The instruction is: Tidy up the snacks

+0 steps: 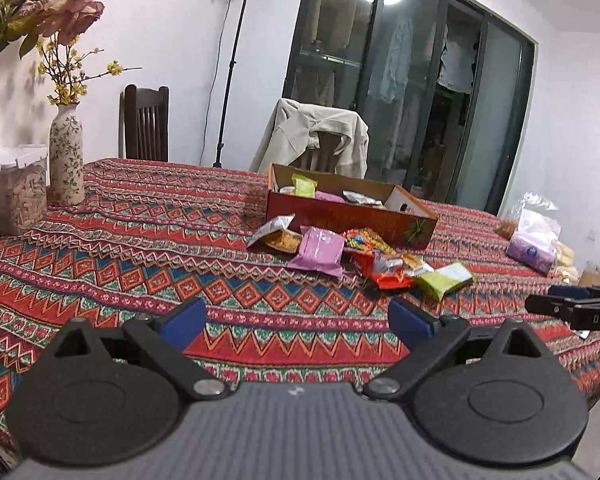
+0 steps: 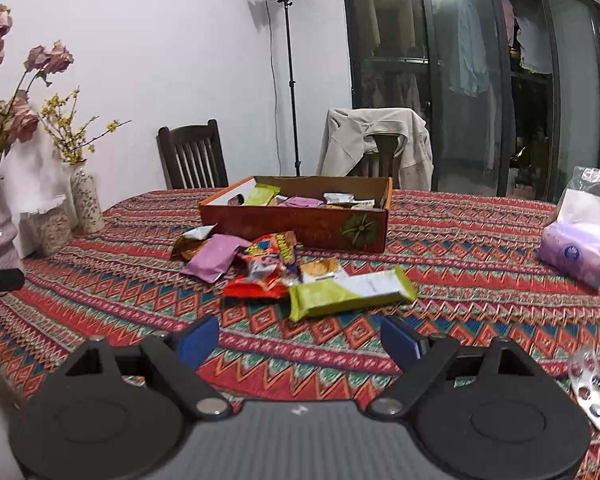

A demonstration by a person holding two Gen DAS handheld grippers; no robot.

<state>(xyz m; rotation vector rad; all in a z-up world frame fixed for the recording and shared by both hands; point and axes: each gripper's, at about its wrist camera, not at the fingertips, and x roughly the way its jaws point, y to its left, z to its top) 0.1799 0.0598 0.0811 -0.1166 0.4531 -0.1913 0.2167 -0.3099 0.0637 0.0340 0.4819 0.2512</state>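
Both tongs are held wide with nothing between them: left tongs [image 1: 297,322], right tongs [image 2: 300,338], low over the patterned tabletop [image 1: 140,272]. A blister pack [image 2: 592,392] is cut off at the right edge. Just past the tongs, a loose snack pile [image 2: 276,268] is spread out, fronted by a lime-green packet [image 2: 340,292]; labels can't be read. Behind it, touching the pile, an open cardboard box [image 2: 300,228] is partly filled with more packets. Far left, vases [image 2: 86,196] are seen.

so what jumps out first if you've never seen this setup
The loose heap of snack packets on the bright patterned tablecloth, a lime-green packet nearest. Just behind it stands the open red box, already holding some snacks. Both grippers, left and right, hang open and empty.
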